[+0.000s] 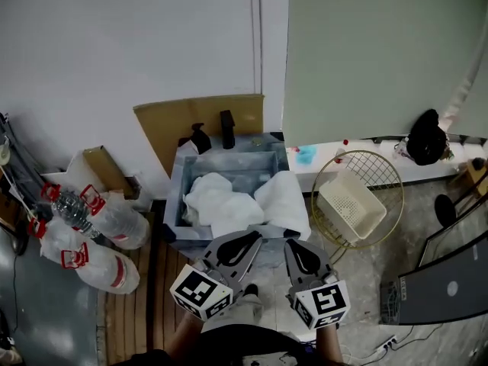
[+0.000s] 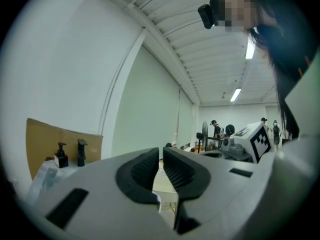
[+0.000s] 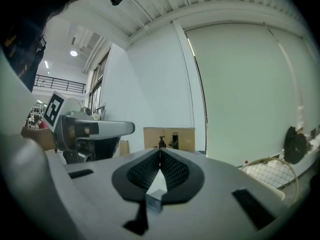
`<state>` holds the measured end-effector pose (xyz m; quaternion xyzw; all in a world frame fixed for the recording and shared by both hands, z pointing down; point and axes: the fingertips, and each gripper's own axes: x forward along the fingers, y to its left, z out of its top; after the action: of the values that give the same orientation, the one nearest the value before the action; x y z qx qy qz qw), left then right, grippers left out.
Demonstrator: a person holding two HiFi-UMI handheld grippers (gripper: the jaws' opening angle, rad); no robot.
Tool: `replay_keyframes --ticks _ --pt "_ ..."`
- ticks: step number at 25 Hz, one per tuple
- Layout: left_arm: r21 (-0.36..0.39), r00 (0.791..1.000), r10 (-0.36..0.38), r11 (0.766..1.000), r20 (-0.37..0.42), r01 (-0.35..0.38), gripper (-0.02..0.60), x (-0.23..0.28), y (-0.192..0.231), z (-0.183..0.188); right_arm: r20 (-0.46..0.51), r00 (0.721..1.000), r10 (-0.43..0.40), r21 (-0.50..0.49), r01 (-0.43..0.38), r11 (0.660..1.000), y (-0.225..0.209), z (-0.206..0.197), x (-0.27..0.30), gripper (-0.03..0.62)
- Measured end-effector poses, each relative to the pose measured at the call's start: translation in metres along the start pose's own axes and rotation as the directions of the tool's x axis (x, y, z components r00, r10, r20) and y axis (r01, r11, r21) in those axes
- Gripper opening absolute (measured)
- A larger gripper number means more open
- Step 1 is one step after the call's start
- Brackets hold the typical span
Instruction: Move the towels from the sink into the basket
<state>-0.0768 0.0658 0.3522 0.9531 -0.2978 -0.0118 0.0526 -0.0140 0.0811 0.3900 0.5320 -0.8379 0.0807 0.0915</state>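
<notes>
Two white towels in the sink: one crumpled in the basin, toward 9 o'clock; one spread toward 3 o'clock, with its edge lapping over the near right rim. Faucet at the sink's 12 o'clock, clear of the cloth.

Cream basket at 3 o'clock of the sink, lying tilted inside a round wire frame, mouth up and nothing seen in it. No towel moved across yet, by the look of it.

Left gripper and right gripper side by side at the sink's 6 o'clock, short of the cloth. Left fingers parted by a narrow slit, nothing between. Right fingers pressed together at the tips, also on nothing.

Handling, as a judgement: soft, limp and light when dry, heavier and clingy if damp, which can't be told from here. No stiffness at all, so bound to sag and trail from any single pinch. Not fragile, and not slippery against ribbed pads.

Best hold: a raised fold or bunched ridge, pinched deep so several layers sit between the pads. For the 3 o'clock towel, the hump near its middle rather than the overhanging edge. Worth lifting high enough to clear the sink rim and the wire frame, since a dangling corner could snag either.
</notes>
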Motion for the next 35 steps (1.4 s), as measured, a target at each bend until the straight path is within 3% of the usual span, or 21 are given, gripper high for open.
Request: replay_keyframes --ticks 10,14,23,30,35 --pt "-0.032 0.999 -0.045 0.998 0.005 0.045 0.026 0.056 0.07 0.002 0.035 0.998 -0.058 0.019 0.057 0.998 -0.055 0.013 0.074 0.005" --pt "-0.035 0.999 -0.054 0.998 0.001 0.054 0.026 0.069 0.093 0.003 0.001 0.997 -0.072 0.035 0.072 0.997 -0.069 0.011 0.098 0.005" --pt "-0.052 0.998 -0.064 0.997 -0.012 0.063 0.028 0.081 0.109 -0.004 -0.05 0.996 -0.073 0.043 0.075 0.996 -0.081 0.004 0.121 0.005" --pt "-0.057 0.999 -0.031 0.998 -0.01 0.03 0.028 0.089 0.11 -0.002 -0.058 0.995 -0.078 0.03 0.08 0.996 -0.108 0.002 0.13 0.006" --pt "-0.071 0.999 0.035 0.997 -0.003 -0.035 0.028 0.094 0.113 0.005 -0.152 0.988 -0.03 0.029 0.035 0.999 -0.127 -0.023 0.141 0.008"
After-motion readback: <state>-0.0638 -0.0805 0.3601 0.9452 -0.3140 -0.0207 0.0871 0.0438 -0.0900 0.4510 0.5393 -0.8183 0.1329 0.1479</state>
